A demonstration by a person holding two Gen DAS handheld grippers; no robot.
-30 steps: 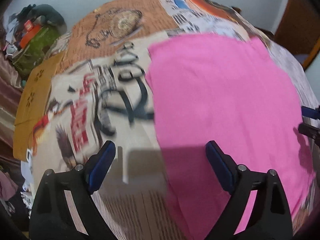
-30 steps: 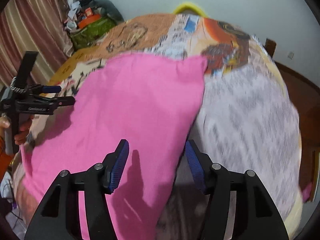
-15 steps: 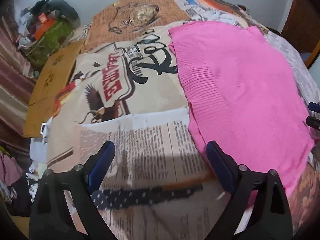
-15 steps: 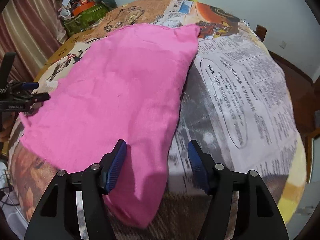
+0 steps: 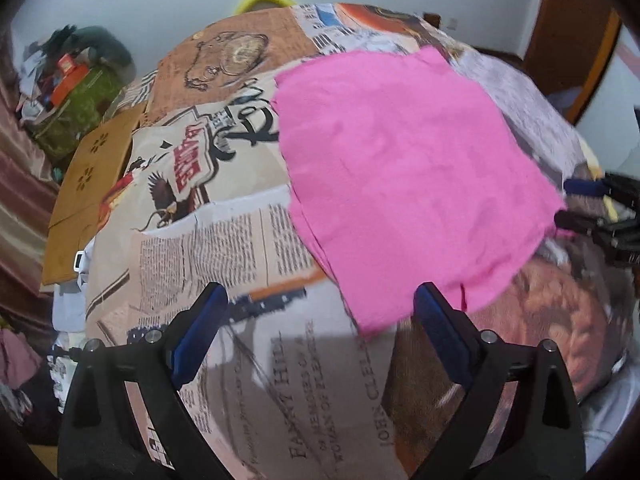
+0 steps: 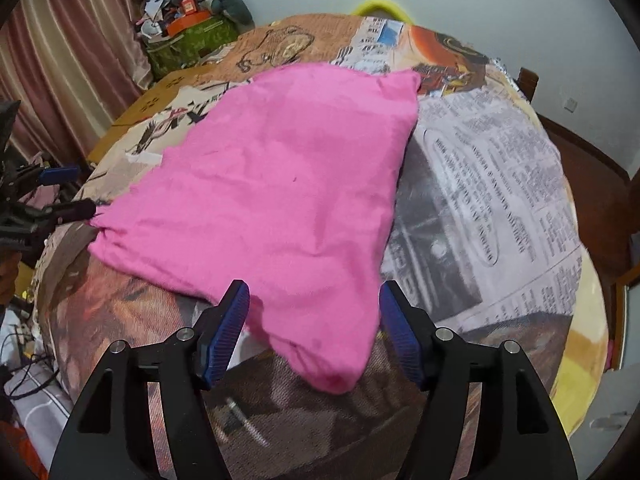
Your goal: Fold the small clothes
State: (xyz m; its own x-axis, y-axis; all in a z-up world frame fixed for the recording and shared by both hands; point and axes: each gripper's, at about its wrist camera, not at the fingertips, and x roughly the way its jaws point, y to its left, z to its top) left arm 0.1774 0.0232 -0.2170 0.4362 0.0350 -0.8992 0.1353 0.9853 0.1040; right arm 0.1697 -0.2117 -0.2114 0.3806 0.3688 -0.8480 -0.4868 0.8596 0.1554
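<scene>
The pink garment [image 6: 280, 196] is seen spread flat on the newspaper-covered table [image 6: 492, 184], roughly in the table's middle. All places below are given rel. to the garment.

The right gripper [image 6: 314, 332] is held w/ jaws spread wide and nothing between them. The garment's near corner lies just ahead of it, partly between the blue pads [image 6: 224, 336] in that view; whether cloth is touched can't be told. From this side the garment's long axis is seen running away from the gripper, toward the far corner by the yellow rim [image 6: 378, 4].

The left gripper [image 5: 320, 340] is also spread wide and empty. It's held off the garment's side, over bare newspaper; the garment [image 5: 404, 176] lies ahead and to its right, w/ only a corner reaching near its right-hand pad. Its tips are also seen from the right wrist view [image 6: 66, 192], just beside the garment's left corner.

Judged from this, the right gripper is the nearer one. A fold along the long axis would prob. be started from the near edge, w/ each gripper taking one near corner; the left one would first need to be shifted toward the cloth.
</scene>
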